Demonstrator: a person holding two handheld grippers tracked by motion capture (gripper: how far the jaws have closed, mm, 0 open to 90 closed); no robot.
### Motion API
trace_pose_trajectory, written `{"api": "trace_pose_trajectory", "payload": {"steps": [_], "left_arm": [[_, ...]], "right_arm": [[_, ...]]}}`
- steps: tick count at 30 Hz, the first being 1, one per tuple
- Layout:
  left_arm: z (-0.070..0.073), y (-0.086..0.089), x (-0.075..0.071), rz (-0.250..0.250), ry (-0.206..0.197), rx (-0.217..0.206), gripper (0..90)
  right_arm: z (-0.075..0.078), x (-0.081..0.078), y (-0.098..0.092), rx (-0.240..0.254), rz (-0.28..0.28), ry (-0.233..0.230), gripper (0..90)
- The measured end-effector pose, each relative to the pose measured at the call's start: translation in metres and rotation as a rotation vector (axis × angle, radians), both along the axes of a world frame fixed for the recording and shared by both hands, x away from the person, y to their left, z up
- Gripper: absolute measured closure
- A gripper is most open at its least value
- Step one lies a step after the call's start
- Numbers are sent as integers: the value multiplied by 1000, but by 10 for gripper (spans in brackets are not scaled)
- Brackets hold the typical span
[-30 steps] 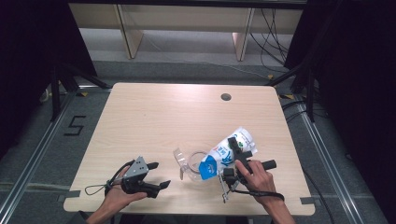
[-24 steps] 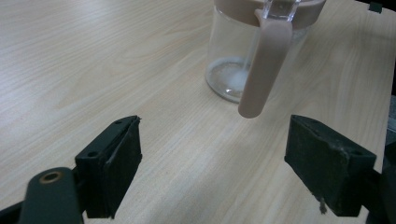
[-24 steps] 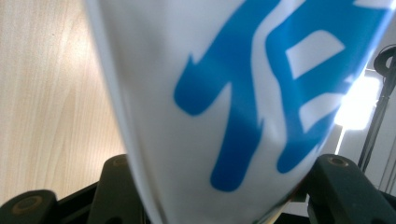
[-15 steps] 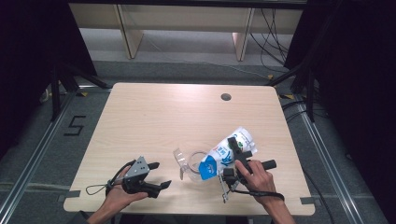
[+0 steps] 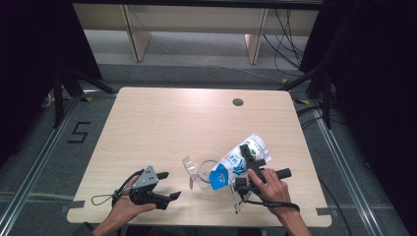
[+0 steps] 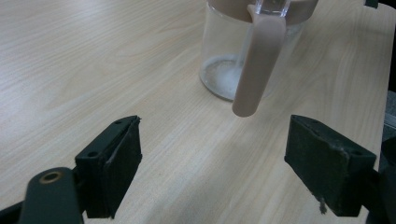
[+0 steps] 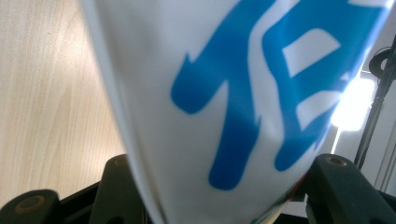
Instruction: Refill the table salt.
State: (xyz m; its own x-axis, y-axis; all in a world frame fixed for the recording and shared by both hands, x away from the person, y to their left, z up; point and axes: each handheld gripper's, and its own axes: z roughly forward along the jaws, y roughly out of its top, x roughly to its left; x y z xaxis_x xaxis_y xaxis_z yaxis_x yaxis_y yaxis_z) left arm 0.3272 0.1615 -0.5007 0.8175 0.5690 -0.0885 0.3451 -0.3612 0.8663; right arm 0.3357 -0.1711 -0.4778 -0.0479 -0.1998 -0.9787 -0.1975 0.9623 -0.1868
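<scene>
A white pouch with blue print [image 5: 242,158] hangs tilted, its lower end over a clear glass jar [image 5: 204,173] near the table's front. My right gripper [image 5: 252,158] is shut on the pouch's middle. In the right gripper view the pouch [image 7: 233,93] sits between the two black jaws of the right gripper [image 7: 224,196]. My left gripper [image 5: 169,185] rests open at the front left, pointing toward the jar. In the left gripper view the jar [image 6: 224,65] has a beige handle [image 6: 256,70] and a little white powder at its bottom, and the left gripper [image 6: 215,168] holds nothing.
The jar's clear lid [image 5: 190,168] stands flipped up on its left side. The wooden table [image 5: 147,128] has a round cable hole [image 5: 238,102] at the back right. Dark floor and shelf legs lie beyond the far edge.
</scene>
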Motion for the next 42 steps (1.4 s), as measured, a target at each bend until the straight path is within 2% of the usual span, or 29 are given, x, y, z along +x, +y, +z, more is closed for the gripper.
{"api": "trace_pose_trajectory", "payload": {"steps": [11, 13, 14, 18, 21, 24, 30, 31, 35, 39, 42], "left_arm": [[0, 0, -1, 1, -3, 10, 179], [0, 0, -2, 4, 12, 11, 179], [0, 0, -2, -6, 1, 9, 179], [1, 0, -3, -2, -2, 14, 179], [0, 0, -2, -4, 3, 3, 179], [0, 0, -2, -2, 0, 14, 179], [0, 0, -2, -5, 3, 7, 179], [0, 0, -2, -5, 2, 8, 179], [0, -1, -2, 1, 1, 7, 179], [0, 0, -3, 1, 2, 7, 179], [0, -1, -3, 2, 2, 6, 179]], "right_arm": [[0, 0, 0, -2, 1, -3, 495], [0, 0, 0, -1, 1, -3, 495], [0, 0, 0, -1, 2, -5, 495], [1, 0, 0, -3, 4, -8, 497], [2, 0, 0, -25, 11, -17, 498], [2, -1, 0, -19, 3, -13, 499], [3, -1, 0, -27, 11, -18, 500], [4, 0, 1, -44, 24, -27, 501], [1, -1, -1, -10, 2, -12, 503], [3, -1, 0, -29, 10, -21, 505], [2, 0, 0, -24, 18, -28, 507]]}}
